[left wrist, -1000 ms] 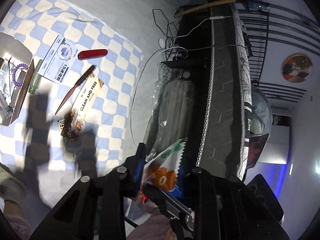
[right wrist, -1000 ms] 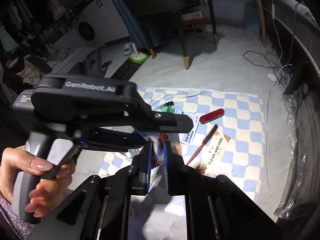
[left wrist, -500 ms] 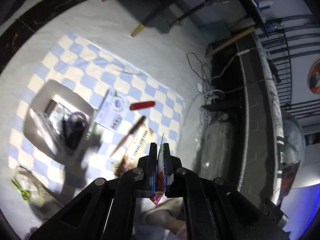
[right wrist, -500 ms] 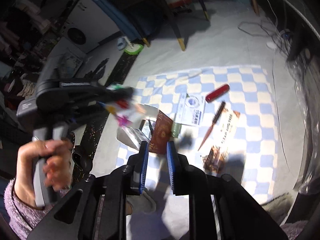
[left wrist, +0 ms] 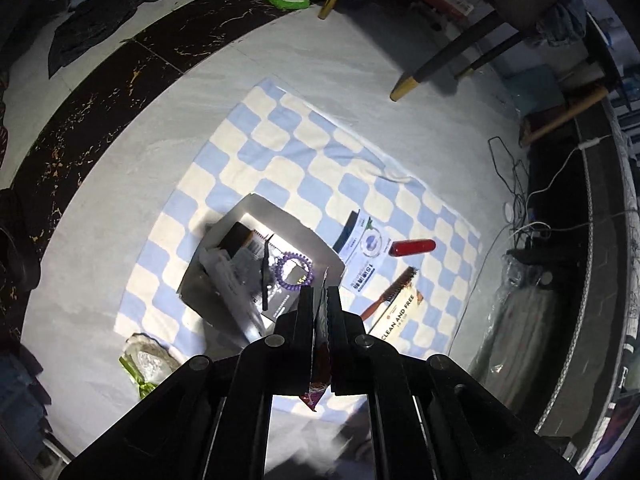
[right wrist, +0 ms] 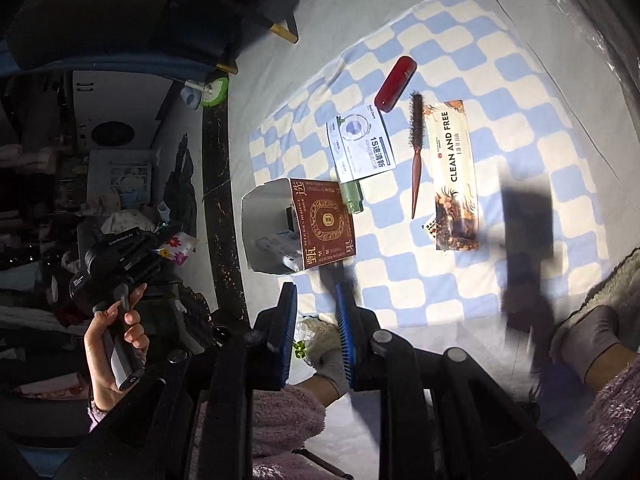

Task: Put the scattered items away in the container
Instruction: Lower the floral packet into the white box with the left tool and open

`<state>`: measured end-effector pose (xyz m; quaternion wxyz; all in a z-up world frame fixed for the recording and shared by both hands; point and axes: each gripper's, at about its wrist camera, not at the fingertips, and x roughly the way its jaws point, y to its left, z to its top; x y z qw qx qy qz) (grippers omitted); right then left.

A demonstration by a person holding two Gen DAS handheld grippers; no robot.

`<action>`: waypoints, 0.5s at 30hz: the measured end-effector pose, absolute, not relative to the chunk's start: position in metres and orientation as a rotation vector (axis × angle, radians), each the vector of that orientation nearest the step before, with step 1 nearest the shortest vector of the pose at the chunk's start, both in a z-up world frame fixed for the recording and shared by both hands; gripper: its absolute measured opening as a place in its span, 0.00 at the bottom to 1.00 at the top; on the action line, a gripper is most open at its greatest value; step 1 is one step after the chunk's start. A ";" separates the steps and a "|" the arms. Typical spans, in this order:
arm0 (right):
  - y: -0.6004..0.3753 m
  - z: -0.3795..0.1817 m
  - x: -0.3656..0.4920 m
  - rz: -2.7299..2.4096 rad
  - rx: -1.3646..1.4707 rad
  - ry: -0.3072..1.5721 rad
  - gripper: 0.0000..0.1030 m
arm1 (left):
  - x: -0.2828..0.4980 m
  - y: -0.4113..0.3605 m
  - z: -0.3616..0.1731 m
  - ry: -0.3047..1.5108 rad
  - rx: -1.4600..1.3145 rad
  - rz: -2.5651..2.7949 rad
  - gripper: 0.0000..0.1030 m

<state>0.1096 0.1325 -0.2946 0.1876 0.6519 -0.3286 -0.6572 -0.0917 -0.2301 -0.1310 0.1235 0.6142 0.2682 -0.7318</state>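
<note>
My left gripper (left wrist: 320, 296) is shut on a thin flowered snack packet (left wrist: 320, 344) and points down over the open cardboard box (left wrist: 260, 216), which holds a purple hair tie (left wrist: 295, 272) and several packets. In the right wrist view a hand holds that gripper (right wrist: 160, 240) at the left, with the packet (right wrist: 180, 246) in it. My right gripper (right wrist: 316, 308) hangs just in front of the box (right wrist: 264, 208); its jaws are opening and nothing is between them. On the checked cloth (right wrist: 516, 128) lie a red case (right wrist: 396, 84), a hairbrush (right wrist: 416, 148), a "CLEAN AND FREE" packet (right wrist: 456, 172), a mask packet (right wrist: 362, 148) and a green bottle (right wrist: 351, 196).
A crumpled plastic bag (left wrist: 146, 360) lies off the cloth's near corner. Chair legs (left wrist: 432, 68) stand beyond the cloth, and cables (left wrist: 516, 184) trail by the dark bed at the right. The person's socked foot (right wrist: 592, 336) rests at the cloth's near edge.
The left gripper swung from facing the bed to pointing down over the box, still holding the packet. The right gripper let go of the packet, opened, rolled and sank towards the cloth.
</note>
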 end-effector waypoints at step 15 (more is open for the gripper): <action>0.140 -0.321 0.104 -1.846 1.920 -0.945 0.21 | -0.109 -0.192 -0.110 0.450 1.803 -2.230 0.83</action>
